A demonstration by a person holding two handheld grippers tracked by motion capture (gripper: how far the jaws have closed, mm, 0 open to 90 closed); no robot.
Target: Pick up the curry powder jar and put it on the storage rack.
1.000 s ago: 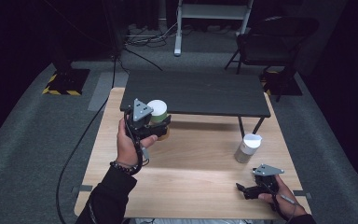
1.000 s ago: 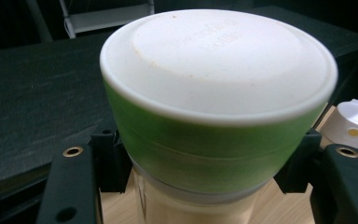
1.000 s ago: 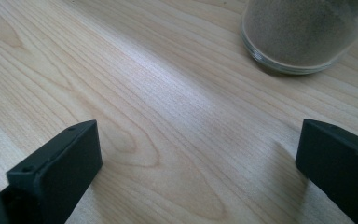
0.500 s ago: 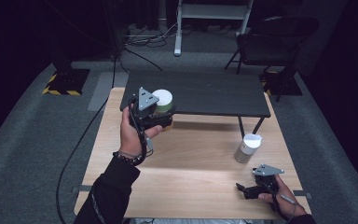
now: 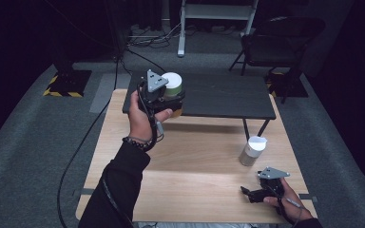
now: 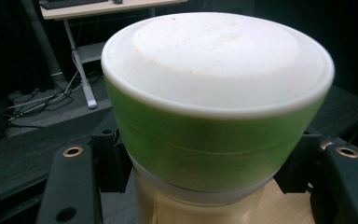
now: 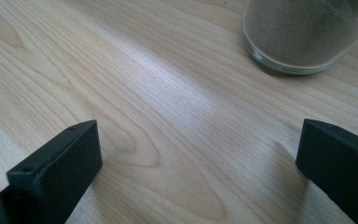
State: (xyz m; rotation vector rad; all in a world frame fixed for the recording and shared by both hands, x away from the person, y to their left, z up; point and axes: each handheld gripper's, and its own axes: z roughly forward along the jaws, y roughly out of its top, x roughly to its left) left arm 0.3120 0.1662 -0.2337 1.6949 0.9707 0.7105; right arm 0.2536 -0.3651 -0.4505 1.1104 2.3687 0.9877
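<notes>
1. High view: the left gripper [image 5: 164, 97] holds a green-banded jar [image 5: 173, 85] aloft at the dark shelf's [image 5: 228, 97] near edge. The right gripper [image 5: 261, 190] rests on the wooden table [image 5: 190, 180].
2. Left gripper view: both jaws are clamped on the jar's sides [image 6: 214, 135]. It looks mid-carry; next it needs a level set-down.
3. Right gripper view: the jaws are spread wide and hold nothing, with a glass jar [image 7: 307, 32] just ahead.
</notes>
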